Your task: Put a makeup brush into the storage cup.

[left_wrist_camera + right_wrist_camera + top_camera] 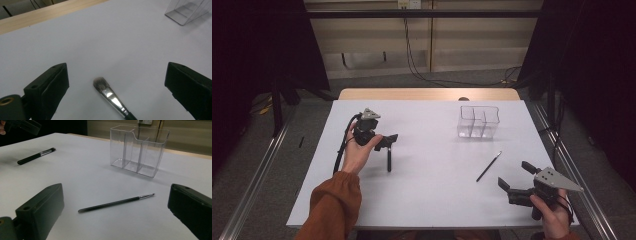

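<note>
Hovering L hand-held gripper (pixel 117 82), jaws wide, over makeup brush (pixel 112 98) lying on tabletop (pixel 432 200). Centre jaws across ferrule, lower, close gently. R hand-held gripper (pixel 115 212) wide, w/ thin liner brush (pixel 116 202) lying ahead.

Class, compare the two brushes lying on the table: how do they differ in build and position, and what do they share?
The thick brush has a stout handle and a broad, rounded bristle head; the thin brush is slender with a fine pointed tip. The thick brush lies under the open left gripper; the thin brush lies ahead of the open right gripper, nearer the clear organizer. Both are dark-handled, silver-collared, flat on the table, ungrasped.
</note>
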The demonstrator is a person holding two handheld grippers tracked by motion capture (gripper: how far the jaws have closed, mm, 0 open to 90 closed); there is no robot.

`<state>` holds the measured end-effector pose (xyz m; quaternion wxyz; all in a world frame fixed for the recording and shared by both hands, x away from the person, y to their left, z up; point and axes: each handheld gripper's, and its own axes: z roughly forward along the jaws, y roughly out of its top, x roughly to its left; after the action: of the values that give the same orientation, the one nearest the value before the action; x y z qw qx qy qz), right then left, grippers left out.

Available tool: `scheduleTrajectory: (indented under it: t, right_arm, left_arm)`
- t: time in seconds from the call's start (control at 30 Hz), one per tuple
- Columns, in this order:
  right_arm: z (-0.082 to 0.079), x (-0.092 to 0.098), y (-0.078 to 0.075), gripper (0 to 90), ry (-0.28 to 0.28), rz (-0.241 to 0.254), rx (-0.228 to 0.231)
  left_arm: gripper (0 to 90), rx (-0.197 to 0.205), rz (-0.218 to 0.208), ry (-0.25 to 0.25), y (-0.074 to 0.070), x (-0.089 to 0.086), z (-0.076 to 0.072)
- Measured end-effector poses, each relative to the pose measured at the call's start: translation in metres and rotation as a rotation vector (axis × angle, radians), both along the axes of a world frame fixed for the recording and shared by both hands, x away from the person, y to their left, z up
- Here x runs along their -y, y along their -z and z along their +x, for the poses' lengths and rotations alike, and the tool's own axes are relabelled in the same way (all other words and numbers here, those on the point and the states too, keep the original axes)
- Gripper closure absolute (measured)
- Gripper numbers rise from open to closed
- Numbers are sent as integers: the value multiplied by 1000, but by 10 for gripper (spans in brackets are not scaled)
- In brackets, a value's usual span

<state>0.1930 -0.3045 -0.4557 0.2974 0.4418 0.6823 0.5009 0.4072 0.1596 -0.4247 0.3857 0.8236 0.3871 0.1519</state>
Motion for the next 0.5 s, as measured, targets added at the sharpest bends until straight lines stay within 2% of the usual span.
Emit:
scheduleTrajectory:
  t: [0.07,0.2,0.27,0.3,0.37,0.43,0.5]
  right_arm:
    - [0,0,0,1,1,0,-1]
    - [0,0,0,1,0,0,-2]
    - [0,0,0,1,-1,-1,-1]
    - [0,0,0,1,-2,-1,-2]
    - [0,0,0,1,-3,-4,-1]
    - [0,0,0,1,-3,-4,-1]
    - [0,0,0,1,-3,-3,-3]
  left_arm:
    - [67,-34,53,15,0,4,1]
    - [73,-92,86,5,-1,10,3]
    - [78,-127,126,9,-2,13,5]
    - [81,-137,121,5,-1,14,5]
    - [81,-169,146,5,-1,16,7]
    - [81,-189,153,1,-1,17,8]
    - [83,-237,141,-1,2,17,9]
